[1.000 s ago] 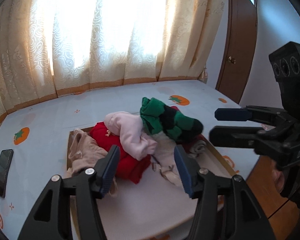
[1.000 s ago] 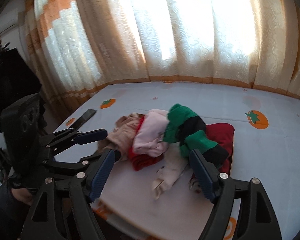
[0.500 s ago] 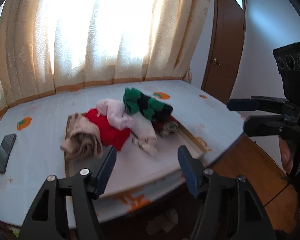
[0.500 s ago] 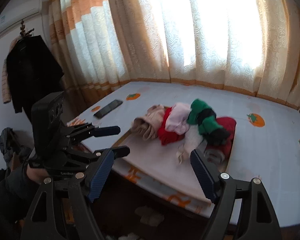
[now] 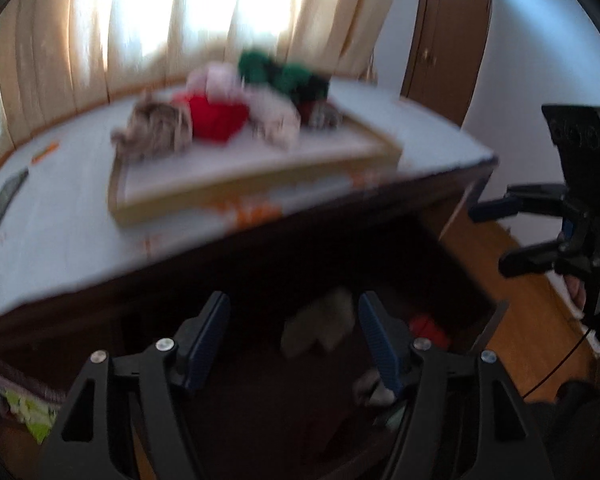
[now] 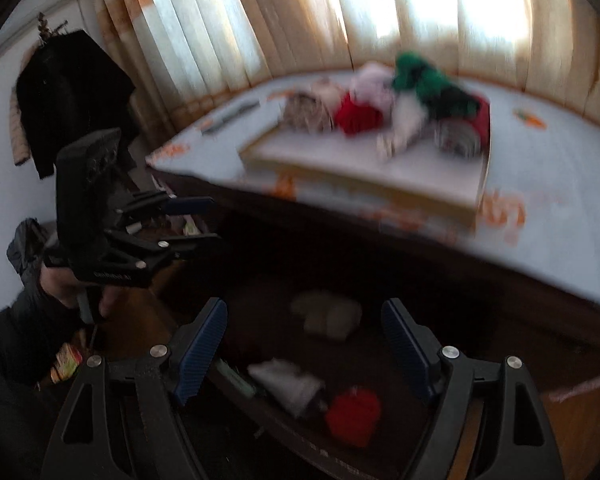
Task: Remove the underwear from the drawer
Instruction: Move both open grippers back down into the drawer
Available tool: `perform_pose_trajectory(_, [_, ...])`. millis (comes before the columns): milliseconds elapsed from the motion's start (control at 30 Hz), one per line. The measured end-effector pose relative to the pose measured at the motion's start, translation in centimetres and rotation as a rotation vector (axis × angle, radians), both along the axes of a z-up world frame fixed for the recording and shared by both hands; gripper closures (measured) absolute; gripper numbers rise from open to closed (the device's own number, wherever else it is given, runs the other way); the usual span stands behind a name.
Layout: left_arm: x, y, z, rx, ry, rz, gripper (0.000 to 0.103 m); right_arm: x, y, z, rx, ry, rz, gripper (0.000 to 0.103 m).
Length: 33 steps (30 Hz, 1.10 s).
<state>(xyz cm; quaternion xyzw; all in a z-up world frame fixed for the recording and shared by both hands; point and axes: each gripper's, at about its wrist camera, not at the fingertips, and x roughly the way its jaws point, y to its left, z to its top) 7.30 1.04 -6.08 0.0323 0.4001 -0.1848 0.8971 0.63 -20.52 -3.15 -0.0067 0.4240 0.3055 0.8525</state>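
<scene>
Both views blurring. Dark drawer is standing open below the counter. Underwear is lying inside, beyond both tongs. Left tongs are opening, gripping nothing; right tongs are gaping, released.

We see a tray lying on the bed with a heap of clothes at its far end, a phone on the bed to its left, and, below the bed's near edge, an open drawer holding several folded pieces.
</scene>
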Motion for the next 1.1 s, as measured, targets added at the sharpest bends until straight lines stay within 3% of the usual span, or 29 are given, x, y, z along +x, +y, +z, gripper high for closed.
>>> perform_pose_trajectory(100, [-0.3, 0.3, -1.9, 0.041, 0.035, 0.018, 0.035, 0.4, -0.3, -2.5, -0.039, 0.051, -0.002, 0.022])
perform_pose_trajectory(300, [-0.3, 0.7, -4.6, 0.045, 0.099, 0.036, 0.035, 1.9, -1.1, -7.0, -0.101, 0.157, -0.032, 0.022])
perform_pose_trajectory(600, [-0.1, 0.4, -6.7, 0.058, 0.145, 0.038, 0.035, 3.0, -0.7, -11.3, -0.199, 0.266, -0.01, 0.022])
perform_pose_trajectory(1100, [-0.1, 0.4, -7.7, 0.082, 0.189, 0.024, 0.034, 3.4, 0.7, -13.7, -0.336, 0.313, 0.046, 0.022])
